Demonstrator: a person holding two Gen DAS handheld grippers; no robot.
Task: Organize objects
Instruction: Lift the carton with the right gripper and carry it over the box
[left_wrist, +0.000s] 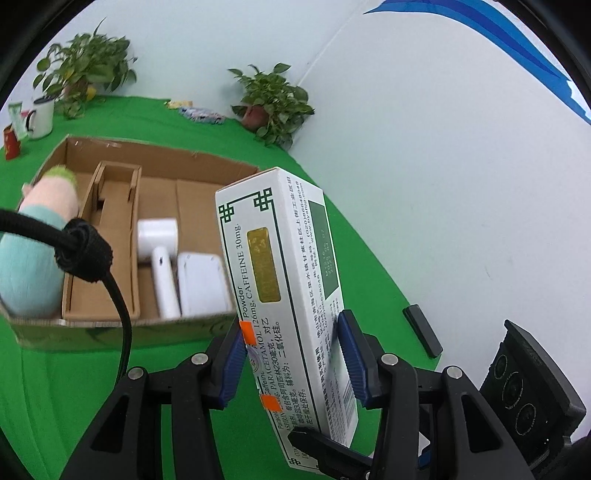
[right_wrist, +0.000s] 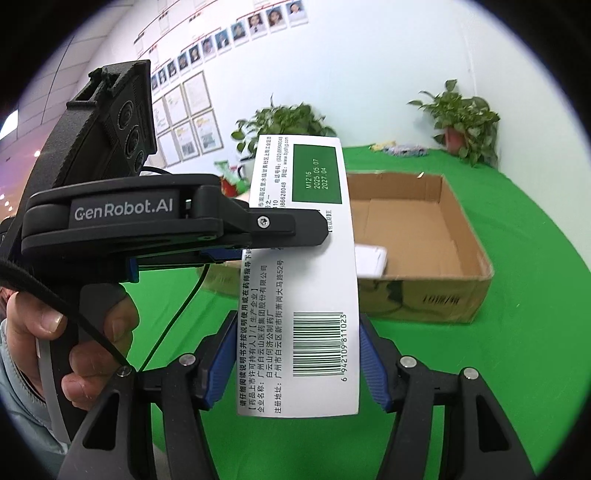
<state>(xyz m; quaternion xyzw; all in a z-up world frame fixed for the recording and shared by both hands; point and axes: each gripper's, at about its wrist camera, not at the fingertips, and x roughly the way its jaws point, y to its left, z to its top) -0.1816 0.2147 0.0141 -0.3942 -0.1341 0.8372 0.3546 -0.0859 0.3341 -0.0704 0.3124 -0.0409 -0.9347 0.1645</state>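
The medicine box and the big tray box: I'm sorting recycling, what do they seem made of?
The medicine box looks like thin coated paperboard: smooth white printed faces, sharp folds. The tray box looks like raw brown corrugated cardboard: matte, creased, with thick cut edges.

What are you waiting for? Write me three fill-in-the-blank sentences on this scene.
1. The left gripper and right gripper both grip the medicine box, whose side bears a black ____.
2. The cardboard box rests on a ____ cloth.
3. The hair dryer inside it is ____.

Missing words: barcode; green; white.
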